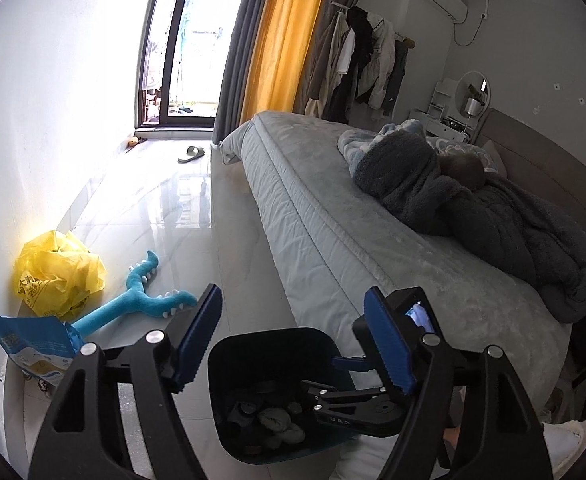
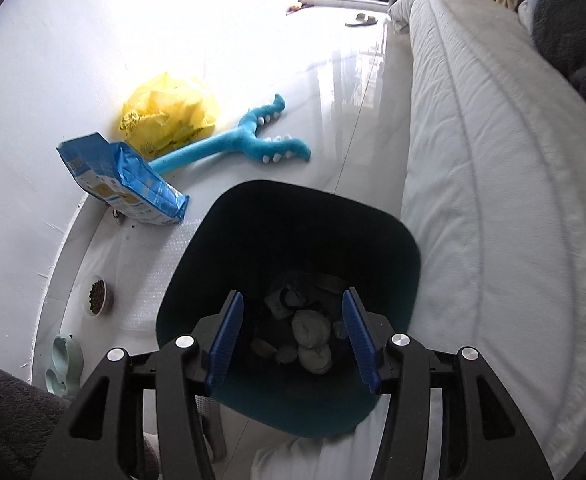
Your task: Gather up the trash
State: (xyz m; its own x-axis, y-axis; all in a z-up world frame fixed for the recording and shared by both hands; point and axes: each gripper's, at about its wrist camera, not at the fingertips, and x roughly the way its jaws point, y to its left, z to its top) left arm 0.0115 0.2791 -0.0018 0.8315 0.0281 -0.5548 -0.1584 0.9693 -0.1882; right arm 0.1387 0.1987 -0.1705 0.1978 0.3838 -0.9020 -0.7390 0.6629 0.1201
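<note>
A dark teal bin (image 1: 223, 364) (image 2: 293, 204) stands on the floor beside the bed. Crumpled whitish paper balls (image 2: 311, 332) (image 1: 281, 426) and other scraps lie at its bottom. My right gripper (image 2: 293, 296) hangs over the bin's mouth, open, with nothing between its blue pads; it also shows in the left wrist view as the right gripper (image 1: 333, 376) above the bin. My left gripper (image 1: 292, 296) is open and empty, higher up, aimed across the bin toward the bed's edge. By the wall lie a crumpled yellow plastic bag (image 1: 57, 276) (image 2: 169, 116) and a blue torn pouch (image 1: 33, 344) (image 2: 121, 180).
A blue plush toy (image 1: 141, 300) (image 2: 245, 140) lies on the glossy floor between bag and bin. The bed (image 1: 333, 208) (image 2: 493, 160) fills the right side, a dark blanket heaped on it. A pet food bowl (image 2: 97, 294) and a green dish (image 2: 63, 360) sit near the wall. A slipper (image 1: 191, 154) lies by the balcony door.
</note>
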